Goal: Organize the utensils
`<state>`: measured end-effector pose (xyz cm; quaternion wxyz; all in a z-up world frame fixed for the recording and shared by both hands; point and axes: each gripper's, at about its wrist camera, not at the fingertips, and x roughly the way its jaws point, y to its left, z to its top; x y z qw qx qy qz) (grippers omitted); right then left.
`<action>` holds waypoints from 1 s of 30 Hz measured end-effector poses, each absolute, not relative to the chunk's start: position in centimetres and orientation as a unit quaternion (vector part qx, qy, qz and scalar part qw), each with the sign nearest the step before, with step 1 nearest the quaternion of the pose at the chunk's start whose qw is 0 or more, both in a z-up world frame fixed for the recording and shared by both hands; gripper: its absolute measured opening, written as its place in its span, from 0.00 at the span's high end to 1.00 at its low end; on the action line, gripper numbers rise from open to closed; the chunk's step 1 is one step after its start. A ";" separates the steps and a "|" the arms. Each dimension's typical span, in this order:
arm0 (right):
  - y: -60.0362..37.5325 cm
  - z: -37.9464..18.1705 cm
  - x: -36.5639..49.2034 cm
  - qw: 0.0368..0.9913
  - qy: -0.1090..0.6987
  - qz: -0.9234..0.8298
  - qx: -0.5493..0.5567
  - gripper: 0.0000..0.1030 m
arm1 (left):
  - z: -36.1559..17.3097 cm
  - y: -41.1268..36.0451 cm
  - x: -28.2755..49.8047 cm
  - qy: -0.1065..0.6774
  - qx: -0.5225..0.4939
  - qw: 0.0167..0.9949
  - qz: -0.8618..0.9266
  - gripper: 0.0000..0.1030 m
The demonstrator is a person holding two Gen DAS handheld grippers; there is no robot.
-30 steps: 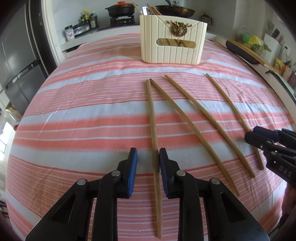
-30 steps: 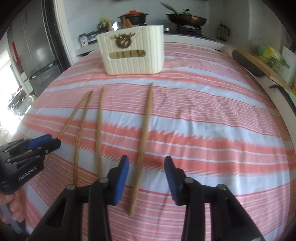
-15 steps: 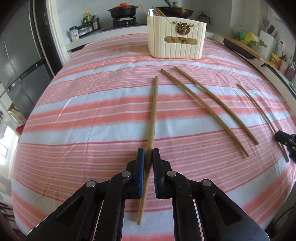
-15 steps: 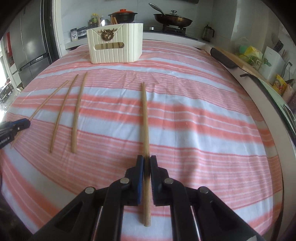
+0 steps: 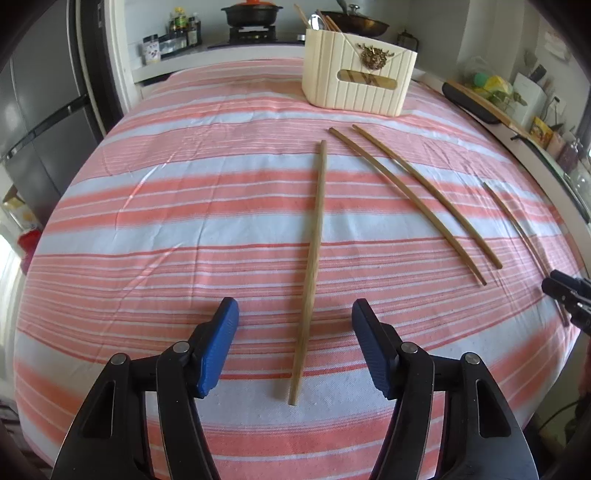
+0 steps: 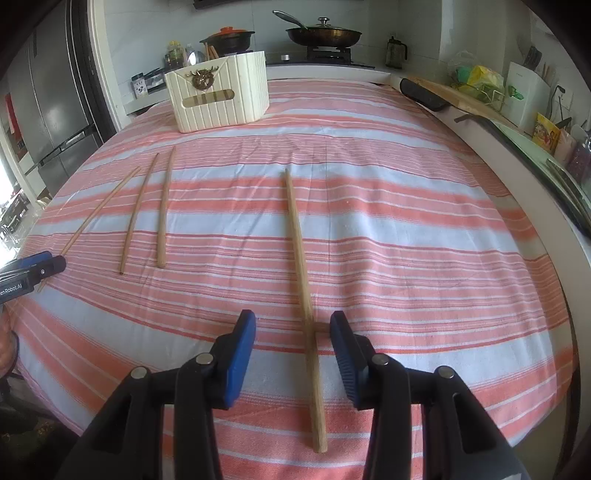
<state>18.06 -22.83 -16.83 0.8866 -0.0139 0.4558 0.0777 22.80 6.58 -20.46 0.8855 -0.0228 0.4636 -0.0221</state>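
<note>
Wooden chopstick (image 5: 313, 258) btwn wide left claw (image 5: 295, 343) pads.

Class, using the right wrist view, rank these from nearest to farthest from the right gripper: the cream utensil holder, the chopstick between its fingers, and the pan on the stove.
1. The chopstick, lying on the cloth between the open fingers of the right gripper.
2. The cream utensil holder, far left on the table.
3. The pan, on the stove beyond the table.
</note>
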 end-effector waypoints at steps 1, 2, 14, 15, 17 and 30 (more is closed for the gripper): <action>-22.7 -16.8 18.3 0.884 0.460 0.081 -0.017 0.59 | -20.5 6.5 22.8 0.465 -0.019 0.885 -0.023 0.34; -22.6 -16.8 18.5 0.880 0.467 0.085 -0.022 0.58 | -20.5 6.5 22.8 0.466 -0.016 0.884 -0.024 0.33; -22.4 -16.7 19.3 0.851 0.509 0.114 -0.063 0.58 | -20.6 6.1 22.9 0.476 0.002 0.878 -0.046 0.22; -22.6 -16.6 19.4 0.850 0.511 0.115 -0.057 0.58 | -20.5 6.2 23.0 0.478 -0.003 0.877 -0.050 0.22; -22.9 -16.4 19.6 0.848 0.514 0.121 -0.037 0.58 | -20.1 6.5 23.4 0.482 -0.012 0.874 -0.061 0.22; -23.4 -14.4 24.0 0.824 0.544 0.158 -0.010 0.58 | -18.0 6.8 30.4 0.504 -0.030 0.856 -0.110 0.23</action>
